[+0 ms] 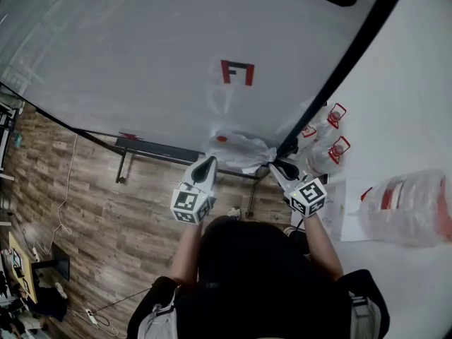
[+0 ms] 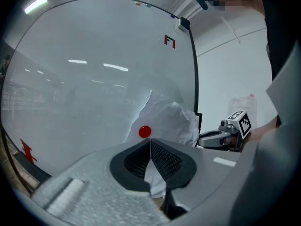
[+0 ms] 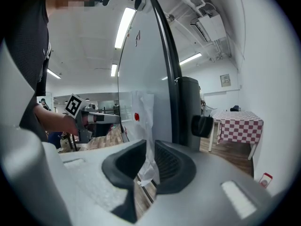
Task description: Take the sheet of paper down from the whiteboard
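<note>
Wood-plank floor fills the head view from 7 to 9 o'clock, and a white wall takes 2 to 4 o'clock. Between them the whiteboard spreads from 9 round to 1 o'clock, its dark frame running down to the centre. A red mark sits on the board at 12 o'clock.

At 3 o'clock, against the wall, we see clear bottles with red caps.

Just right of centre, at the board's lower corner, the sheet of paper bulges out crumpled. A round red magnet sits on its upper left part.

Our left gripper comes from 6 o'clock, and its pads are pressed together on the sheet's left edge. Our right gripper holds the right edge. A slim gap shows between its pads with the paper running through it, so that clamp seems lighter, though we cannot be sure.
</note>
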`<state>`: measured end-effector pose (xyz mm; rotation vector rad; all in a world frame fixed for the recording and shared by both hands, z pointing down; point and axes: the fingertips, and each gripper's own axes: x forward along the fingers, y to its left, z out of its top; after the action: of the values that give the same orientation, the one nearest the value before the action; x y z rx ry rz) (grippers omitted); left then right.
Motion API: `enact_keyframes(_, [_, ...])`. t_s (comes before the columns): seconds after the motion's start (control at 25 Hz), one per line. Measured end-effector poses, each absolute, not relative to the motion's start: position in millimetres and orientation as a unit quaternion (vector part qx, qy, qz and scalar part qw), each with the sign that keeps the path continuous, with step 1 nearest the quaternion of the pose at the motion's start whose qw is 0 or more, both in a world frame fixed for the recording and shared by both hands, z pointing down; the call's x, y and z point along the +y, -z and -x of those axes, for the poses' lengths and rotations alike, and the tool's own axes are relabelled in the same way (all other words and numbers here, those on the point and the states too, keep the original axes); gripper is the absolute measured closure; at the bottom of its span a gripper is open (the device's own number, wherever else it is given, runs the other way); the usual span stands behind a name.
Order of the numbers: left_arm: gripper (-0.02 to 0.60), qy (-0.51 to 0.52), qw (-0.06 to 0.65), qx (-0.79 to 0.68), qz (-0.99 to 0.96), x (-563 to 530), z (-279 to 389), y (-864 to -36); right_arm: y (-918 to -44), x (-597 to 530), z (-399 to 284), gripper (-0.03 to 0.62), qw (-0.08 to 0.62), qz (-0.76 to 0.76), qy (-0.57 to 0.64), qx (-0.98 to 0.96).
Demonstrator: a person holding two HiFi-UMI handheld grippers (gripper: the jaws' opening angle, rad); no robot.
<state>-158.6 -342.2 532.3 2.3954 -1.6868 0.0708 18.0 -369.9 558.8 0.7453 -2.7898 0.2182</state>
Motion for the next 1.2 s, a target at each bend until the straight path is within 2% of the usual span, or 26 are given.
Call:
enact_keyframes(0.36, [0.568, -0.031, 0.094, -0.565, -0.819, -353, 158, -534, -556, -372, -2, 0.536, 0.116, -0.239, -0.067, -0.962])
enact_keyframes(0.44, [0.568, -0.033, 0.088, -0.565, -0.820, -355, 158, -532, -554, -371, -1, 0.588, 0.113, -0.237, -0.069, -0.963])
enact_keyframes(0.92, [0.563, -0.059, 0.043, -0.585, -0.807, -372, 153, -525, -551, -364, 2, 0.589, 0.111, -0.217, -0.100, -0.965])
enact_keyframes(1.08, [0.459, -0.067, 0.044, -0.601, -0.795, -380, 153, -530, -550, -365, 2, 0.589, 0.111, -0.219, -0.100, -0.964])
enact_keyframes(1.2, [0.453, -0.055, 0.045, -0.616, -0.785, -385, 153, -528, -550, -367, 2, 0.589, 0.111, -0.222, -0.101, -0.963])
